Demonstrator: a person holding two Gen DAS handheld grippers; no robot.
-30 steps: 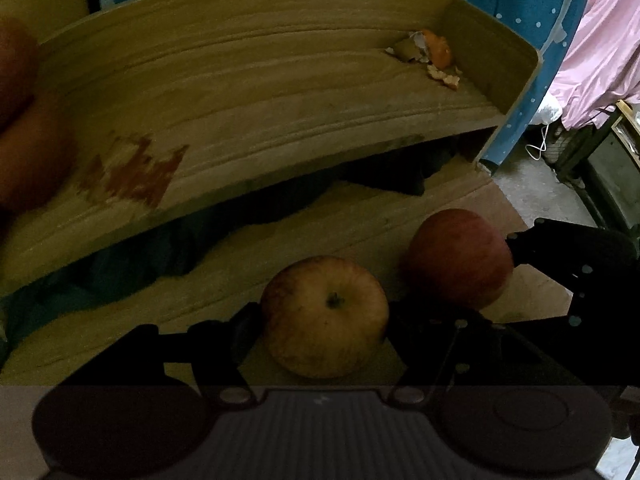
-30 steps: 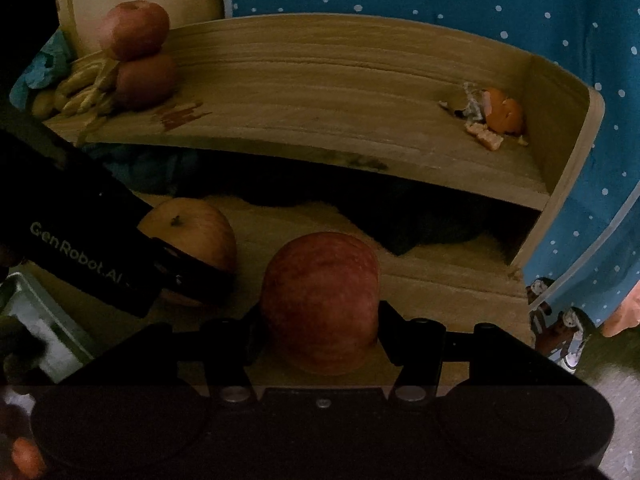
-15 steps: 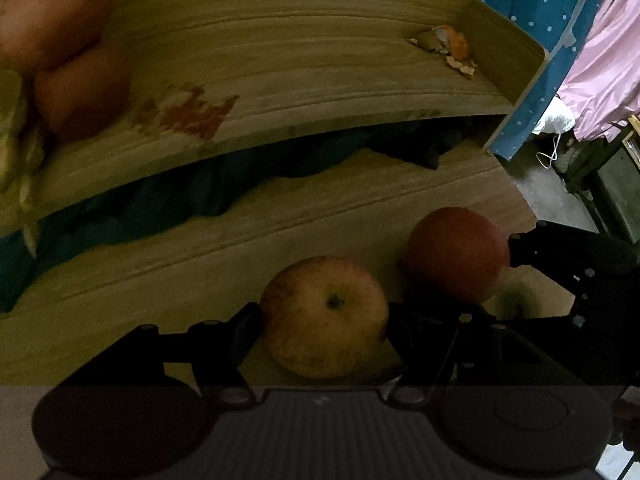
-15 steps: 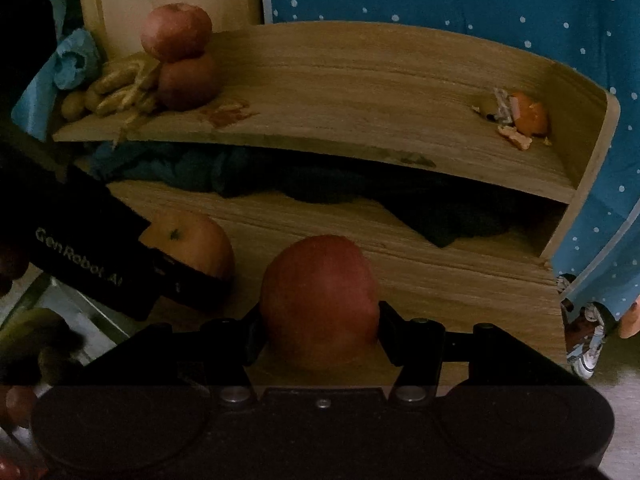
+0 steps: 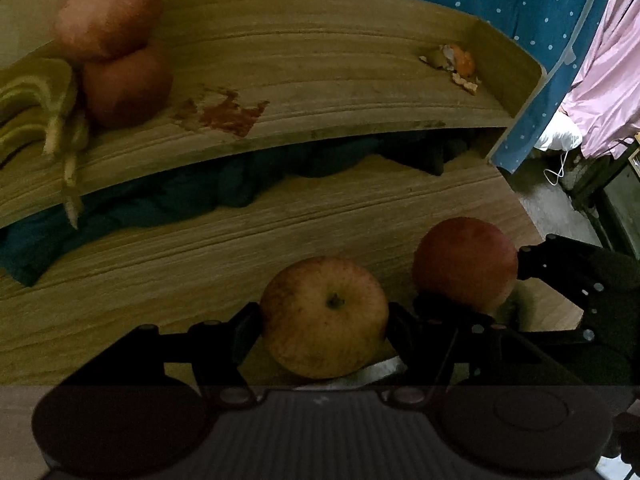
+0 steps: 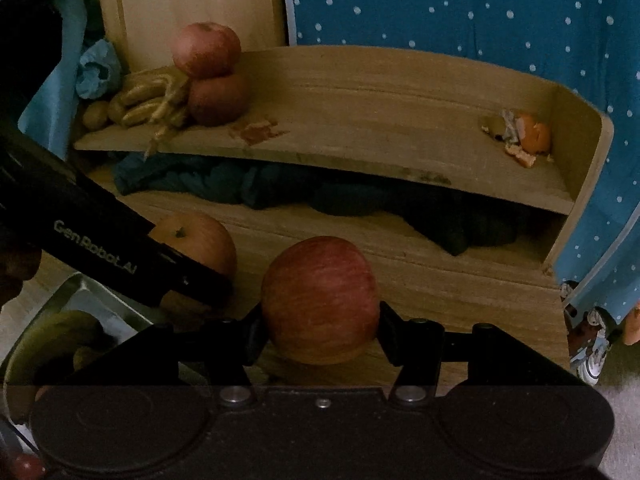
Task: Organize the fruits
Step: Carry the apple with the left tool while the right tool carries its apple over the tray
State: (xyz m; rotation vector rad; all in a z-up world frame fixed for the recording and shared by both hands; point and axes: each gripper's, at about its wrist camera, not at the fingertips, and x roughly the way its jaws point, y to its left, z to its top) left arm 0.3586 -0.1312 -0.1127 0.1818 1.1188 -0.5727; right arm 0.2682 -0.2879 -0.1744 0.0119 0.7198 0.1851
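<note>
My left gripper is shut on a yellowish apple, stem facing the camera. To its right the red apple sits clamped in my right gripper. In the right wrist view my right gripper is shut on that red apple, and the yellowish apple shows at the left, partly behind the black left gripper body. Both apples hang over the lower wooden shelf. Two red apples are stacked at the upper shelf's left end beside bananas.
Orange peel scraps lie at the upper shelf's right end. Dark cloth is stuffed between the shelves. A metal tray holding fruit sits at the lower left. A blue dotted curtain hangs behind.
Both grippers have pulled back and away from the shelf with their apples still held; the shelf looks smaller and the stacked apples and bananas have come into the left wrist view.
</note>
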